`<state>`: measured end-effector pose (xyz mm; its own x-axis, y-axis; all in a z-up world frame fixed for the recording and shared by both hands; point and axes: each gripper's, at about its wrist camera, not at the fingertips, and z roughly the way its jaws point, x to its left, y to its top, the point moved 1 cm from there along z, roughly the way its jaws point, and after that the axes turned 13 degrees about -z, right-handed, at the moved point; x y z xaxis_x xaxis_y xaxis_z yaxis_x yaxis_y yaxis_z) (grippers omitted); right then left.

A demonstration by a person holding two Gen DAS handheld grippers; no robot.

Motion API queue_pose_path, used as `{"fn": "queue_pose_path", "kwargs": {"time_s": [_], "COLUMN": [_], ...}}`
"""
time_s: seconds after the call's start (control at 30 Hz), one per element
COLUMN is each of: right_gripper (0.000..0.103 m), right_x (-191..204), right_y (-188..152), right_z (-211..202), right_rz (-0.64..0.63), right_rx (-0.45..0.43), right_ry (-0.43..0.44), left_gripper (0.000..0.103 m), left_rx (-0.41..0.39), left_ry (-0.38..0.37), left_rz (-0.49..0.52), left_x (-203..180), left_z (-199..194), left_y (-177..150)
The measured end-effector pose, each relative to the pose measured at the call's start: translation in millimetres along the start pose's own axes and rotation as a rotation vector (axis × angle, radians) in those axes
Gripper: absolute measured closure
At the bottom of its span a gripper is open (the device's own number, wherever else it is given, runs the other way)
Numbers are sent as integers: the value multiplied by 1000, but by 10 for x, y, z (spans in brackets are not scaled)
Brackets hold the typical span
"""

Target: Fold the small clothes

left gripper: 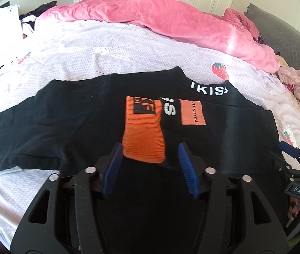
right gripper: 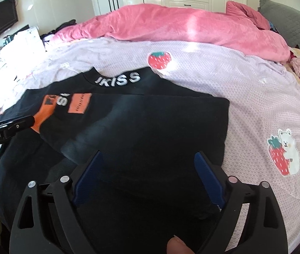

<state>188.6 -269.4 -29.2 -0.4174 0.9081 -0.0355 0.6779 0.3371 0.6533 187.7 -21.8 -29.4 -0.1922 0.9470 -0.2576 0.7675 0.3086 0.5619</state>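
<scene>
A black top (left gripper: 69, 122) (orange cuff (left gripper: 143, 139) folded inward) lies on the bed (right gripper: 245, 110); left gripper (left gripper: 150, 154) and right gripper (right gripper: 147, 165) hover apart-fingered, holding nothing.

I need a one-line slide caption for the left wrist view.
Open left gripper above a black top with its orange cuff folded inward, on a bed sheet.
</scene>
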Motion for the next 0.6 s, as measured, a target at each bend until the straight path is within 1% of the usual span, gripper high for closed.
{"fn": "queue_pose_path", "kwargs": {"time_s": [0.1,0.17,0.3,0.37,0.43,0.5,0.6], "right_gripper": [12,11,10,10,9,9,9], "right_x": [81,130,222,254,294,326,373], "right_y": [29,48,82,90,104,114,137], "right_z": [-36,-47,-75,-85,-116,-150,-191], "right_rz": [-23,-35,-48,-49,-50,-49,-41], "right_rx": [-22,-32,-55,-59,-74,-88,-104], "right_ry": [13,15,20,17,17,13,13], "left_gripper": [46,40,34,27,22,21,17], "left_rx": [-17,-31,-65,-77,-89,-101,-111], "left_ry": [7,11,32,40,51,61,80], "left_rz": [-1,-6,-4,-7,-14,-24,-44], "left_x": [57,109,214,261,328,397,539], "left_z": [-67,-123,-244,-284,-327,-366,-414], "left_y": [0,3,10,15,24,24,25]}}
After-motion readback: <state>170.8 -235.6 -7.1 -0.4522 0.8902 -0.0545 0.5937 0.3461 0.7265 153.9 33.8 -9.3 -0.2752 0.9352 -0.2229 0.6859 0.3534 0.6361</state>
